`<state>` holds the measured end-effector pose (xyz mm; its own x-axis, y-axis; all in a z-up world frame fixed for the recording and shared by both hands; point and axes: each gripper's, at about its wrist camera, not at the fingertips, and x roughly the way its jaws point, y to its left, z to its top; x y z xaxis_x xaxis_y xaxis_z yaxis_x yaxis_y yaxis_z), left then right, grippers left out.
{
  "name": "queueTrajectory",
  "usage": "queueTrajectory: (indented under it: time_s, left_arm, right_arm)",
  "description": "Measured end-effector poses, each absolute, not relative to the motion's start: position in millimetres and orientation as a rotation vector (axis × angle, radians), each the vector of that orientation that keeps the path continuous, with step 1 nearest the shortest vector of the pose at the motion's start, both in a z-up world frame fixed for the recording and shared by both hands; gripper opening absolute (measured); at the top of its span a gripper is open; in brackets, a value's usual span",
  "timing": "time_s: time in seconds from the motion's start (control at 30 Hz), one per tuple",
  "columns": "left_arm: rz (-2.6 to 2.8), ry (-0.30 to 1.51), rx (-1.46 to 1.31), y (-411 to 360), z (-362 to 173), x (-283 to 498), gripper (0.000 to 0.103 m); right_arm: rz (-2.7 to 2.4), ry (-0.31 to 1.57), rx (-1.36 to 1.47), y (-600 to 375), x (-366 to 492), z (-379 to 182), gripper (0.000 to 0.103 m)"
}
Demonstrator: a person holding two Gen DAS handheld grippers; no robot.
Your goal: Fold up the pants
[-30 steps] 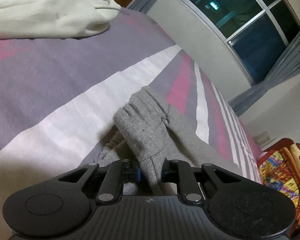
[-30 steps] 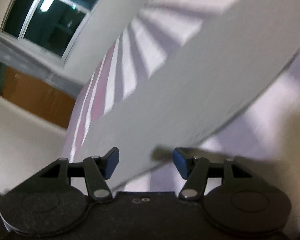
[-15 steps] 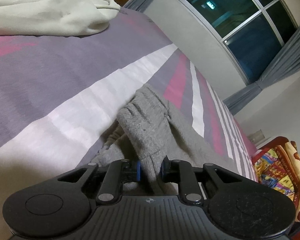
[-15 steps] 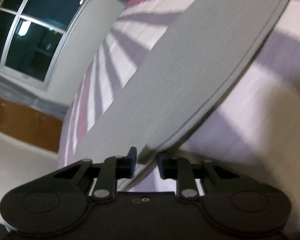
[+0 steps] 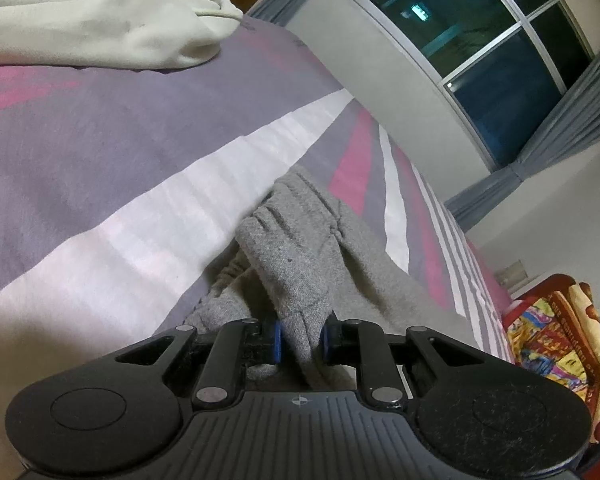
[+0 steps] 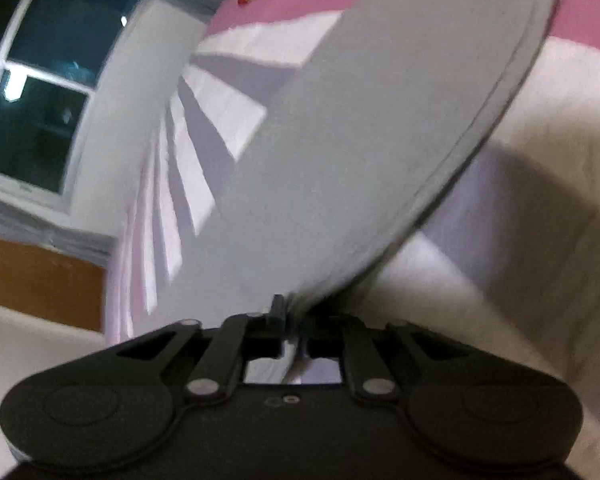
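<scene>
Soft grey knit pants (image 5: pixel 300 272), bunched at lower centre on the striped bed (image 5: pixel 100 152), are pinched by the left gripper (image 5: pixel 300 340), their flat hem (image 6: pixel 340 160) clamped in the right gripper (image 6: pixel 294 344), whose jaws have just been opening slightly.

Home bedroom at night: bed with striped purple-pink-white bedsheet (image 5: pixel 148 132), dark window (image 5: pixel 480 40) with grey curtains (image 5: pixel 560 120), cream garment (image 5: pixel 80 16) on bed.
</scene>
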<state>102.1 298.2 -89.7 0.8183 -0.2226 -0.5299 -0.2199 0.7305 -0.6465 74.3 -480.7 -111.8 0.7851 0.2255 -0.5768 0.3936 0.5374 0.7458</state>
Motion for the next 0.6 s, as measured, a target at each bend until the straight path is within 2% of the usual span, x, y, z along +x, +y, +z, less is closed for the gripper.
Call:
queueTrajectory:
  time_s: [0.07, 0.13, 0.17, 0.2, 0.3, 0.47, 0.5, 0.6]
  left_arm:
    - [-0.001, 0.634, -0.763, 298.5, -89.2, 103.7, 0.018]
    - [0.001, 0.637, -0.761, 298.3, -88.8, 104.7, 0.018]
    - [0.002, 0.638, -0.761, 298.0, -88.8, 104.7, 0.018]
    - [0.004, 0.638, -0.761, 298.1, -88.9, 105.2, 0.018]
    - [0.01, 0.638, -0.767, 297.4, -88.9, 104.6, 0.018]
    - [0.02, 0.638, -0.765, 295.3, -88.1, 103.6, 0.018]
    - [0.021, 0.638, -0.764, 295.1, -88.2, 104.0, 0.018]
    - [0.023, 0.642, -0.765, 295.1, -87.8, 104.2, 0.018]
  right_arm:
    - [-0.17, 0.64, 1.022, -498.0, 71.4, -108.3, 0.024]
    - [-0.259, 0.61, 1.032, -522.0, 71.1, -109.4, 0.016]
    - [-0.287, 0.607, 1.046, -534.3, 72.9, -110.4, 0.007]
    - [-0.286, 0.618, 1.037, -539.9, 78.2, -109.8, 0.006]
    - [-0.218, 0.636, 0.855, -528.6, 104.0, -84.9, 0.006]
    - [-0.102, 0.4, 0.807, -528.0, 99.6, -48.2, 0.005]
    - [-0.132, 0.4, 0.81, -535.3, 96.6, -55.5, 0.005]
    - [-0.258, 0.637, 0.885, -560.3, 104.9, -111.8, 0.004]
